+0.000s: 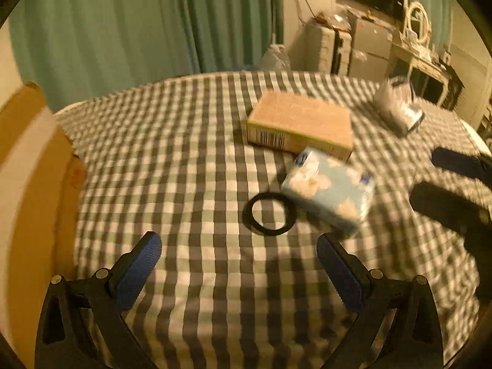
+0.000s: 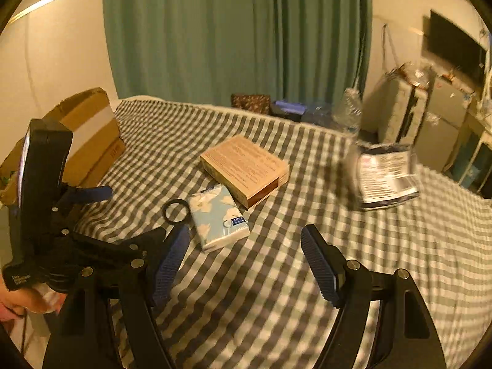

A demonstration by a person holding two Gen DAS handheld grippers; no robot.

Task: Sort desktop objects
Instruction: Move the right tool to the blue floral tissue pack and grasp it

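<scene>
On the checked tablecloth [image 1: 190, 160] lie a tan flat box [image 1: 299, 123], a light blue tissue pack [image 1: 329, 192] partly against it, a black ring [image 1: 270, 213] beside the pack, and a silver-black packet [image 1: 398, 106] at the far right. My left gripper [image 1: 238, 269] is open and empty, just short of the ring. My right gripper [image 2: 244, 264] is open and empty, near the tissue pack [image 2: 220, 216]. The box [image 2: 246, 169], the ring [image 2: 176, 210] and the packet [image 2: 384, 176] also show in the right wrist view.
An open cardboard box [image 1: 33, 184] stands at the table's left edge, also in the right wrist view [image 2: 92, 135]. The left gripper's body [image 2: 46, 215] fills the left of the right wrist view. Green curtain [image 2: 233, 30], suitcases and shelves stand behind the table.
</scene>
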